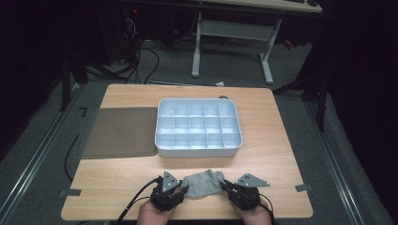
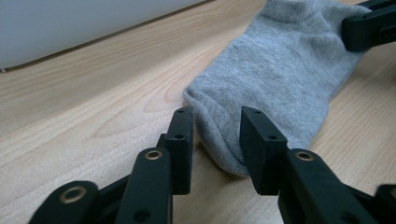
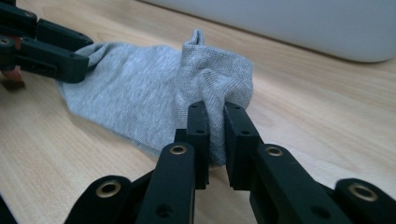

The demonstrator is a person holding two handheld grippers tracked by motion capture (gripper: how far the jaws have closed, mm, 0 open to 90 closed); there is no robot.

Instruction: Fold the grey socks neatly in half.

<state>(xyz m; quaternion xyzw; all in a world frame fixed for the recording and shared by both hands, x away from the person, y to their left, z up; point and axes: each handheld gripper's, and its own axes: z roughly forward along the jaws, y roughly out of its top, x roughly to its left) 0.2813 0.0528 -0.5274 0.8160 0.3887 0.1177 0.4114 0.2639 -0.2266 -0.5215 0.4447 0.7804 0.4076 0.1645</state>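
A crumpled grey knitted sock lies on the wooden worktop; the right claw pinches one end, the left claw spread around the other

light wood table w/ rounded corners, standing on grey carpet. on it: white tray split into small compartments, abt mid-table toward the far side; dark grey mat just left of the tray, its left edge hanging over the table edge. grey sock lies rumpled near the front edge, well apart from the tray. bits of tape at the front corners, left & right.
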